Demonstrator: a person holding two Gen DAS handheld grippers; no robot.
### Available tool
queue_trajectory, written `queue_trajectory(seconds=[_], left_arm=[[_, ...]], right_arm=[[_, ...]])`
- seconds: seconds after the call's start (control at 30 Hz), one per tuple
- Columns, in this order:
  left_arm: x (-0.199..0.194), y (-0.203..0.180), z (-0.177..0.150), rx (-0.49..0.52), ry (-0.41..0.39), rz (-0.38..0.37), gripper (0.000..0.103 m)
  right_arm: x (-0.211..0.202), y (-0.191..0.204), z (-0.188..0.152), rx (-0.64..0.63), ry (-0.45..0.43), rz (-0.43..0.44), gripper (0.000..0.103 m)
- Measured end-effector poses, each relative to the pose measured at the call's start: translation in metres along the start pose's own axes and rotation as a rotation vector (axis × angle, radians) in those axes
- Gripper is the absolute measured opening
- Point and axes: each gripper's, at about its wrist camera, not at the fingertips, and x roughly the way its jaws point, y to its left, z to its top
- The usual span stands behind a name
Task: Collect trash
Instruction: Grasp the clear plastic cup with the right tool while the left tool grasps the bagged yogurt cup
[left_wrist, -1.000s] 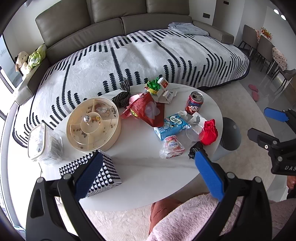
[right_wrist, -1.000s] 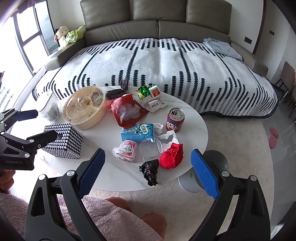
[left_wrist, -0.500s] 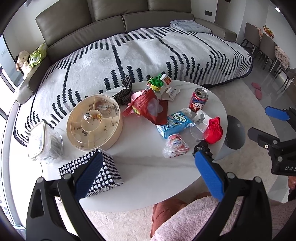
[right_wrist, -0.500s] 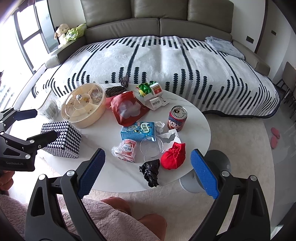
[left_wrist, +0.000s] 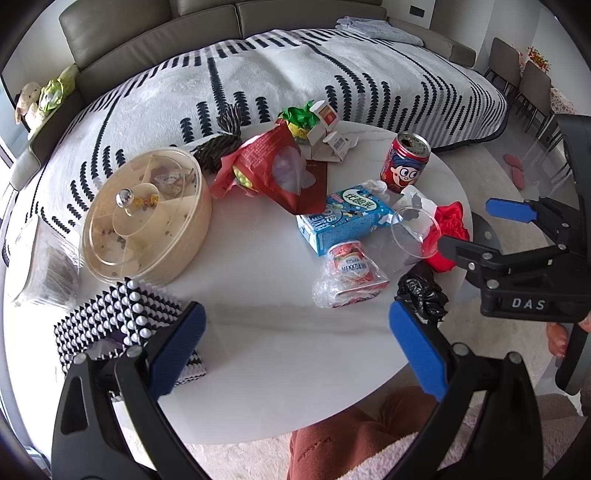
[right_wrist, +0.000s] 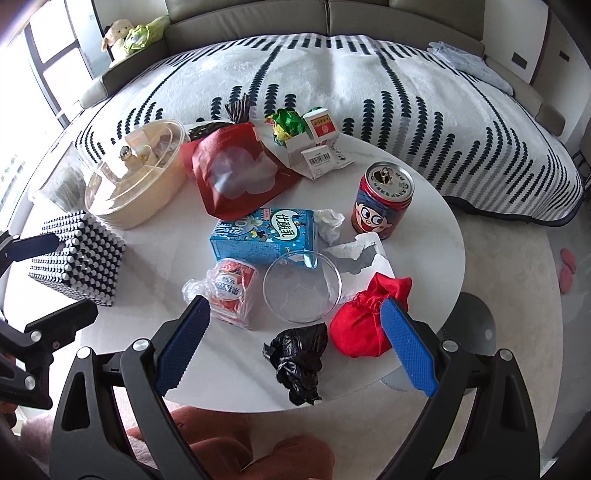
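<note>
Trash lies on a white oval table (right_wrist: 155, 354): a crumpled black bag (right_wrist: 299, 360) near the front edge, a red cloth pouch (right_wrist: 360, 332), a clear plastic lid (right_wrist: 301, 286), a wrapped yogurt cup (right_wrist: 231, 290), a blue milk carton (right_wrist: 264, 238), a red drink can (right_wrist: 384, 201), a red snack bag (right_wrist: 236, 177) and torn cartons (right_wrist: 317, 147). My right gripper (right_wrist: 295, 347) is open, its fingers either side of the black bag and just above it. My left gripper (left_wrist: 295, 350) is open and empty over the table's front, with the black bag (left_wrist: 421, 291) by its right finger.
A round lidded snack tray (left_wrist: 144, 214) and a studded black-and-white tissue box (left_wrist: 122, 325) stand at the table's left, with a clear container (left_wrist: 40, 266) beyond. A grey bin (right_wrist: 469, 343) stands by the table's right edge. A blanket-covered sofa (right_wrist: 332, 77) lies behind.
Both grippers have moved forward and down towards the table. The right gripper has closed in on the black bag. Both stay open.
</note>
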Motion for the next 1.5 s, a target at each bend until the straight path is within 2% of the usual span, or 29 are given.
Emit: queue_trajectory(seconds=[0.23,0.47,0.53,0.57,0.6,0.73,0.9,1.2,1.5], left_arm=[[0.038,0.007,-0.008,-0.065,0.019,-0.043,0.099],[0.057,-0.003,-0.007,-0.044,0.021,-0.043,0.099],[0.061,-0.008,-0.007,-0.025,0.021,-0.038,0.099],[0.064,-0.010,-0.007,-0.017,0.022,-0.033,0.099],[0.066,-0.012,-0.007,-0.010,0.023,-0.034,0.099],[0.076,-0.017,-0.007,0.005,0.031,-0.036,0.099],[0.086,-0.022,-0.004,0.013,0.037,-0.043,0.099],[0.105,-0.042,0.005,0.011,0.037,-0.065,0.099],[0.141,-0.061,0.006,0.039,0.046,0.007,0.099]], right_arm=[[0.047,-0.002,0.000,-0.049,0.026,-0.030,0.090],[0.076,-0.003,-0.004,-0.067,0.054,-0.035,0.090],[0.080,-0.003,-0.005,-0.073,0.059,-0.036,0.084],[0.082,-0.003,-0.005,-0.077,0.065,-0.035,0.074],[0.085,-0.004,-0.004,-0.078,0.076,-0.024,0.068],[0.093,-0.002,-0.006,-0.090,0.093,-0.023,0.063],[0.091,-0.003,-0.006,-0.080,0.074,0.001,0.059],[0.067,-0.018,0.003,-0.036,0.018,0.043,0.059],[0.059,-0.028,0.006,-0.023,0.003,0.034,0.059]])
